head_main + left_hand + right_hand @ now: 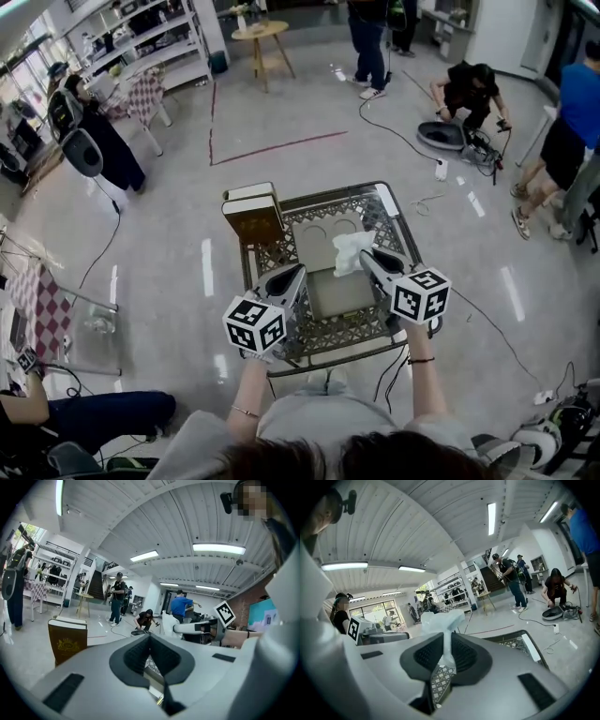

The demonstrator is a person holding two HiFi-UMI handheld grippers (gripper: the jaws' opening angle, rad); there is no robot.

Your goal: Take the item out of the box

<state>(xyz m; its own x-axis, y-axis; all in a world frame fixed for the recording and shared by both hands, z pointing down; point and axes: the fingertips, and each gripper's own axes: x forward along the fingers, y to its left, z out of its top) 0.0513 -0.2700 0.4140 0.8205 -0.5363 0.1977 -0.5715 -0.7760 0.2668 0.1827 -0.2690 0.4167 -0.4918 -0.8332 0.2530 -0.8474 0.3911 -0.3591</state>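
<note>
Pinching the bag [353,247] by its neck, the right gripper [367,256] holds it upright over the right edge of the box [337,298], the left gripper [299,273] closed, empty, opposite.

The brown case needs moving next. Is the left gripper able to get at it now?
Probably yes: the left gripper is empty and shut, and the brown case stands upright ahead of it with nothing between; its jaws must open first.
</note>
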